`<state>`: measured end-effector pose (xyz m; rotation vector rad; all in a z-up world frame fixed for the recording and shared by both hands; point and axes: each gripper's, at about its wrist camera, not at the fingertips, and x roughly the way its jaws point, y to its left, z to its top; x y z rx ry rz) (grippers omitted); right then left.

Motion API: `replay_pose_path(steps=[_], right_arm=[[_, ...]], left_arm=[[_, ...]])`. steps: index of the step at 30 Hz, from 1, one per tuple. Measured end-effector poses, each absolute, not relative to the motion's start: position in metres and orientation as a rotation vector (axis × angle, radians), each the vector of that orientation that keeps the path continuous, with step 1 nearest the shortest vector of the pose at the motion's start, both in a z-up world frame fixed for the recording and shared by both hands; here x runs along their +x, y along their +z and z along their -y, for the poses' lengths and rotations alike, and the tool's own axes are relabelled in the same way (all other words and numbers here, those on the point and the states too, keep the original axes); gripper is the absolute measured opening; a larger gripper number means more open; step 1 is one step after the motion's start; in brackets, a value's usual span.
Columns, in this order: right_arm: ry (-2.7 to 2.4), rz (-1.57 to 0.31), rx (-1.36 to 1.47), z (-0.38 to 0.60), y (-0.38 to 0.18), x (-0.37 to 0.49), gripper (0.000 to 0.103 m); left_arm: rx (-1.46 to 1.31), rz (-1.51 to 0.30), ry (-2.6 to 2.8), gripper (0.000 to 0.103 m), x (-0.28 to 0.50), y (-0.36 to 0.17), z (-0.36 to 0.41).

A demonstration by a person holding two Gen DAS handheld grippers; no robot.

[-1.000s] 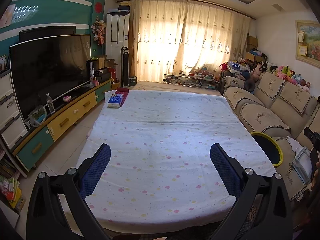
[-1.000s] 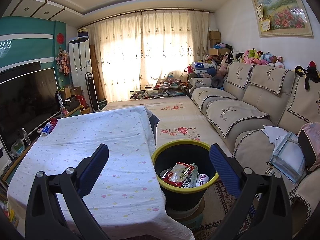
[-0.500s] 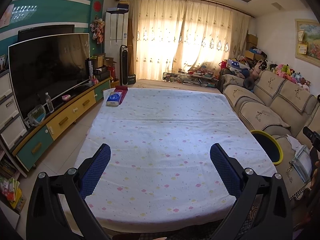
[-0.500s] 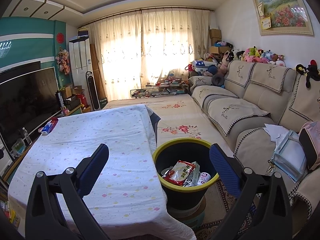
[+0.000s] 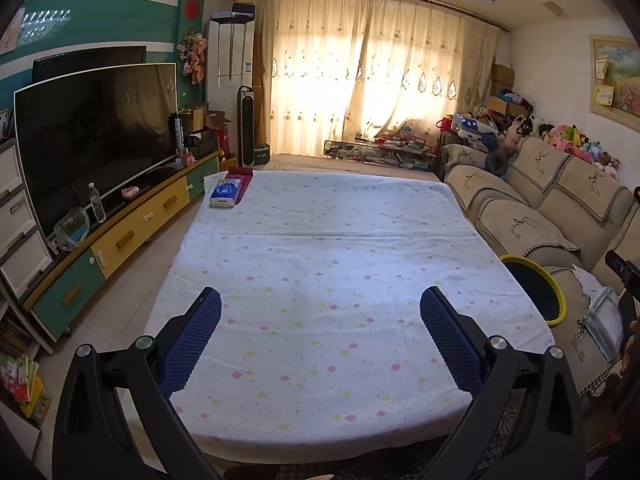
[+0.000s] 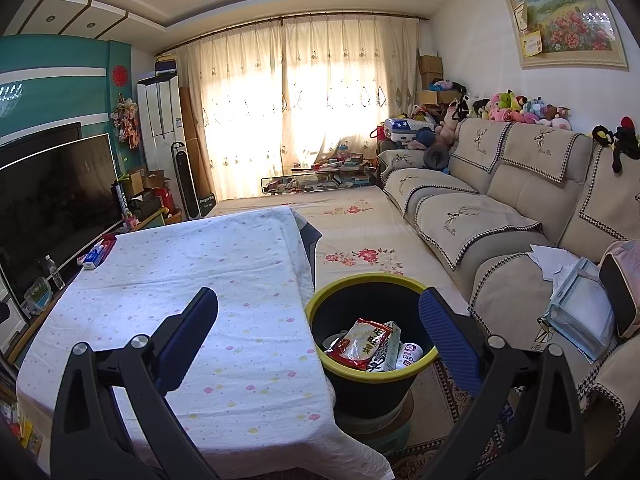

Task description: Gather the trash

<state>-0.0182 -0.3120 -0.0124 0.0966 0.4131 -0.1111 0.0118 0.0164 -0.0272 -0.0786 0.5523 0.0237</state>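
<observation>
blue-padded left gripper spread over table; right gripper spread above bin.

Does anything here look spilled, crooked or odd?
Nothing looks spilled. The black bin with the yellow rim stands upright beside the table's spotted white cloth, wrappers inside it. Only a blue tissue pack lies on the cloth's far corner. Loose papers clutter the beige sofa.
</observation>
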Motion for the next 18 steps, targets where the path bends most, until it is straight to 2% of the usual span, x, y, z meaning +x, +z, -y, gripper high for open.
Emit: replay_pose_path(steps=[18], right_arm=[[-0.113, -0.419, 0.103, 0.3091, -0.0186, -0.017, 0.096]], left_arm=[[-0.083, -0.562, 0.023, 0.098, 0.0141, -0.0325, -0.0153]])
